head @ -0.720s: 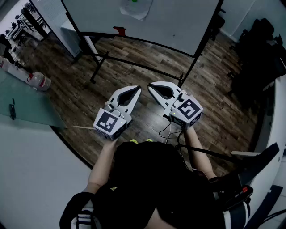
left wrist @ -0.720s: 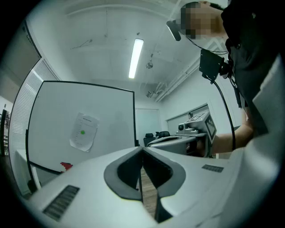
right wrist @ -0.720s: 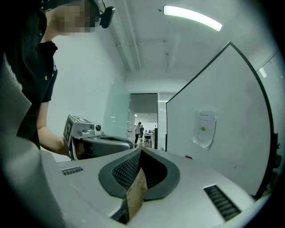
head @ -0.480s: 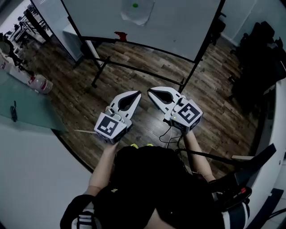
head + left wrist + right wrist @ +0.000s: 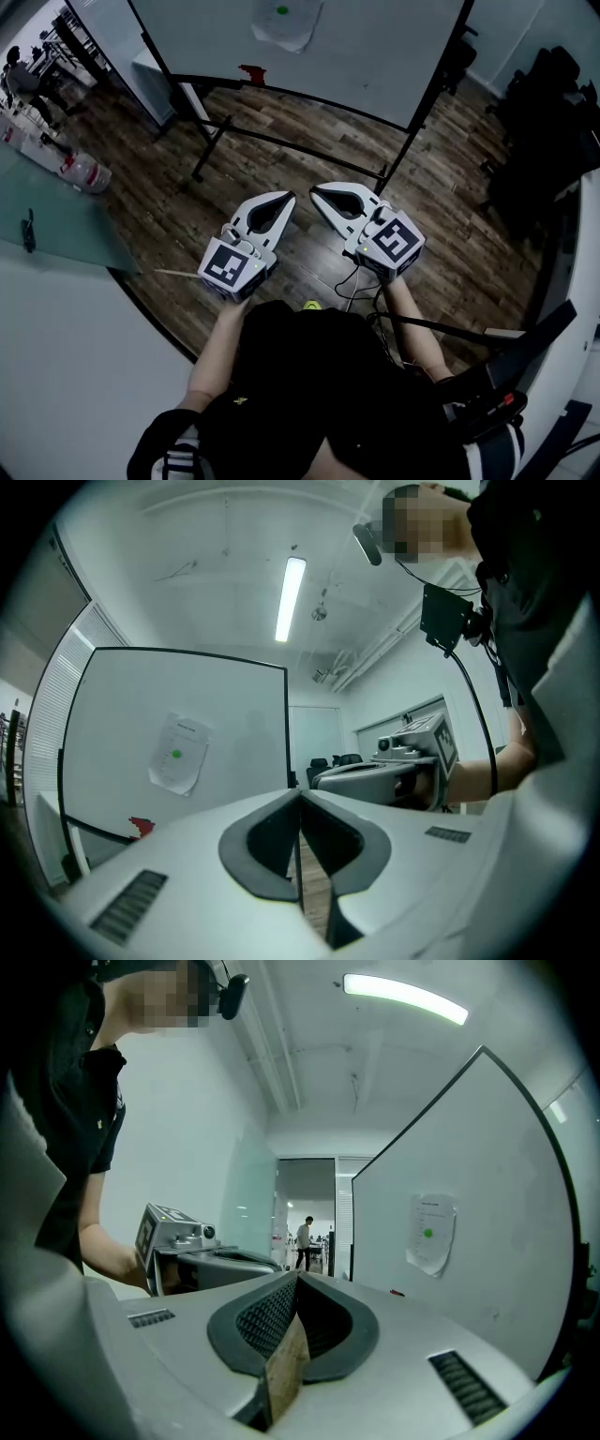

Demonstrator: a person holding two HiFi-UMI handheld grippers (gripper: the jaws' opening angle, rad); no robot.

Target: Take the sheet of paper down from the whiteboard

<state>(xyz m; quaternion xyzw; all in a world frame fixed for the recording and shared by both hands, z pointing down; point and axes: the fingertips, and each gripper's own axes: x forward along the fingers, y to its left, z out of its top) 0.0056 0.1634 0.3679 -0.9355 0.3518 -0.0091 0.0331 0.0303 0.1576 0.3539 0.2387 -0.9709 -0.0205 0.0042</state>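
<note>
- You are at the opening step, the approach. The sheet of paper (image 5: 286, 23) hangs high on the whiteboard (image 5: 375, 56), well apart from both tools, and it is not yet taken down.
- Your left hand-held gripper (image 5: 284, 199) is pressed together. Its own view shows the pads meeting at the tips with nothing between them.
- Your right hand-held gripper (image 5: 319, 192) is likewise pressed together and empty. The two sit side by side in front of your body, pointing level toward the board across the wooden floor (image 5: 281, 141).
- A green dot (image 5: 282, 11) sits on the sheet. It may be a magnet pinning the paper, but these views do not show that for certain.
- As I judge it, the next move is to step nearer and lift one hand-held gripper to the height of the sheet, spreading its jaws on the way.
- Aim for a free edge. The lower edge looks slightly curled off the board, which would let one jaw slip behind the paper.
- If the dot does pin the sheet, you will likely need the other hand-held gripper to free or steady it, since a straight pull might tear the paper.
</note>
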